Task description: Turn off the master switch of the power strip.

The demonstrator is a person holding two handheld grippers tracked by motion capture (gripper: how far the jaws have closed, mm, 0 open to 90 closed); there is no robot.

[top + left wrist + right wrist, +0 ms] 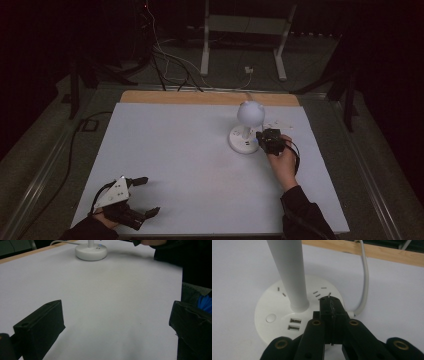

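A white desk lamp (pixel 249 114) with a round head stands on a round base (pixel 241 140) at the right of the white table mat (pixel 190 160). In the right gripper view the base (pixel 272 307) has socket slots, two USB ports (pixel 295 324) and a round button (pixel 271 318), and the stem (pixel 289 272) rises from it. My right gripper (pixel 261 138) is shut, its tips (pixel 330 301) over the base's right side beside the slots; I cannot tell whether they touch it. My left gripper (pixel 149 196) rests open at the mat's near left corner, its jaws wide apart (pixel 116 327) with nothing between them.
The lamp's white cable (pixel 365 277) runs back over the table's wooden far edge (pixel 210 97). A few small white bits (pixel 278 123) lie on the mat right of the lamp. White frame legs (pixel 205 45) and loose cables sit on the floor behind.
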